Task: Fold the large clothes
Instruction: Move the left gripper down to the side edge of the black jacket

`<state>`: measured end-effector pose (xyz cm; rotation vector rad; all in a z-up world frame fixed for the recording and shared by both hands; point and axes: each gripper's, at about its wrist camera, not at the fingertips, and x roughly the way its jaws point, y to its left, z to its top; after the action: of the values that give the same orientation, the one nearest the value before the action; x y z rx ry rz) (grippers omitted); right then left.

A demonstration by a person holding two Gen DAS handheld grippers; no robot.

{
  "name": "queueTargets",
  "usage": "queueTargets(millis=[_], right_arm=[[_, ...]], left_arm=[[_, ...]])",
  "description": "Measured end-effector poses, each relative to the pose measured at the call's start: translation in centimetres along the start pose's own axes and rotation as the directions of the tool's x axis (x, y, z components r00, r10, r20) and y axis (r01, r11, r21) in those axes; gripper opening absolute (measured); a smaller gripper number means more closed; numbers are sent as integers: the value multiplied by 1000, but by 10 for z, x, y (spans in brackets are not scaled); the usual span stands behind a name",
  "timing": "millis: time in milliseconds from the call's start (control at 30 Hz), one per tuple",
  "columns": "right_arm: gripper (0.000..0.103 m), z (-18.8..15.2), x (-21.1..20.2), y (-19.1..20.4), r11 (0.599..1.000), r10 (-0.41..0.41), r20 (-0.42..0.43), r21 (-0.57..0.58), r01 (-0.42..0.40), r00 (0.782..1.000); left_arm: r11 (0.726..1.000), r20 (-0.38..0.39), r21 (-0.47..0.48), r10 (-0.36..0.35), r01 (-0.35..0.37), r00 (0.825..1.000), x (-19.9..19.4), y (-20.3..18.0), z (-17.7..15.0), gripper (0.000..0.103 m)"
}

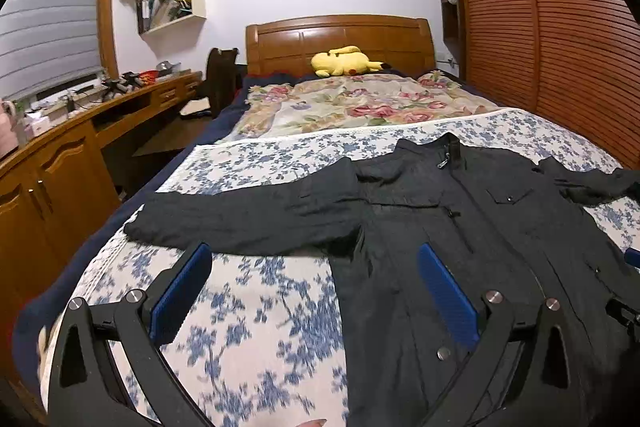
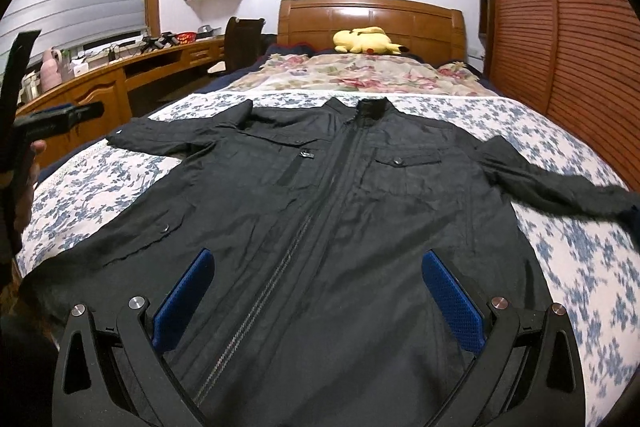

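Observation:
A black zip-up jacket [image 1: 460, 227] lies flat, front up, on the blue-flowered bedspread [image 1: 260, 307], sleeves spread to both sides. My left gripper [image 1: 316, 255] is open and empty, hovering over the jacket's left side just below the left sleeve [image 1: 240, 219]. In the right wrist view the jacket [image 2: 340, 207] fills the middle. My right gripper [image 2: 320, 259] is open and empty above the lower front, astride the zipper [image 2: 280, 267]. The right sleeve [image 2: 560, 187] stretches to the right. The left gripper's body [image 2: 56, 119] shows at the far left.
The bed has a wooden headboard [image 1: 340, 39], a yellow plush toy [image 1: 344, 61] and a floral quilt [image 1: 352, 103] at the far end. A wooden desk [image 1: 80, 131] runs along the left. A slatted wardrobe [image 1: 560, 27] stands close on the right.

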<state>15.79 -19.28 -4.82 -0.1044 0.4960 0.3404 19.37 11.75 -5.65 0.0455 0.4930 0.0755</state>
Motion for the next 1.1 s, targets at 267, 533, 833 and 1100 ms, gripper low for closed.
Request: queueTargets(millis=[267,533,833,1100], right_arm=[[103,16,34,14,998,23,-16,-62,-24,1000],[103,23,61,28,989,41,-59,-141,-49,997],[103,26,87,29,983,39,-111,-173,-58,993],[103,24,100,24,985,41,-153,-158,-65,987]], left_arm=[[1000,-40,-16,-18,17,999,51,31,24,103],[997,-123,-81,-11,1,992,110,75,21,103],[975,-266,-221,-71,11,962,169,102,-6,103],[950,-350,-311,-136,22,927,203,109,-22,90]])
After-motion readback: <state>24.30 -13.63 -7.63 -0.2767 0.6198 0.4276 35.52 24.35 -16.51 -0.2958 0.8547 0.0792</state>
